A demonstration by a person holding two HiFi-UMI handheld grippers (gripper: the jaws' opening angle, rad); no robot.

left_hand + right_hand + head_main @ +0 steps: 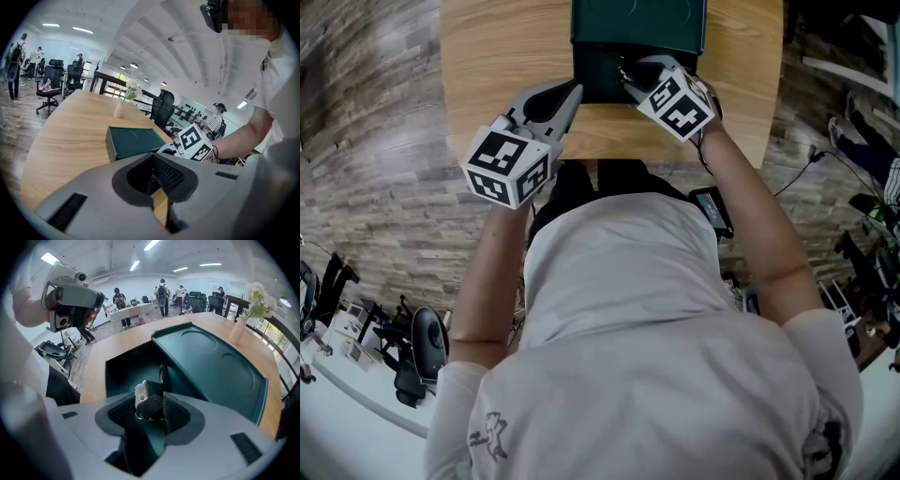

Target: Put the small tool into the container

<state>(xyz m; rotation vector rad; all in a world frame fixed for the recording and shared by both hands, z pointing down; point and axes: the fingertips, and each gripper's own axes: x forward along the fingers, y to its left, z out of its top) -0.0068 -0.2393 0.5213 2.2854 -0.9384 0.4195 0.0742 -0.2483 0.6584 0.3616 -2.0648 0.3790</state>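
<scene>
A dark green container [123, 372] stands open on the wooden table [506, 56], its lid [211, 363] tipped back behind it. My right gripper [149, 412] hangs over the open box, and in the head view the right gripper [635, 75] reaches into it. A small black and silver tool [150, 401] sits between its spread pads; the jaws stand open and no longer press it. My left gripper [565, 99] hovers just left of the box near the table's front edge. From its own camera the left gripper [157, 177] looks shut, nothing between its fingers.
A pink vase with white flowers [237, 329] stands on the table beyond the lid, also the vase [118, 108] in the left gripper view. Bare wood spreads left of the container [133, 140]. Office chairs and people fill the room behind.
</scene>
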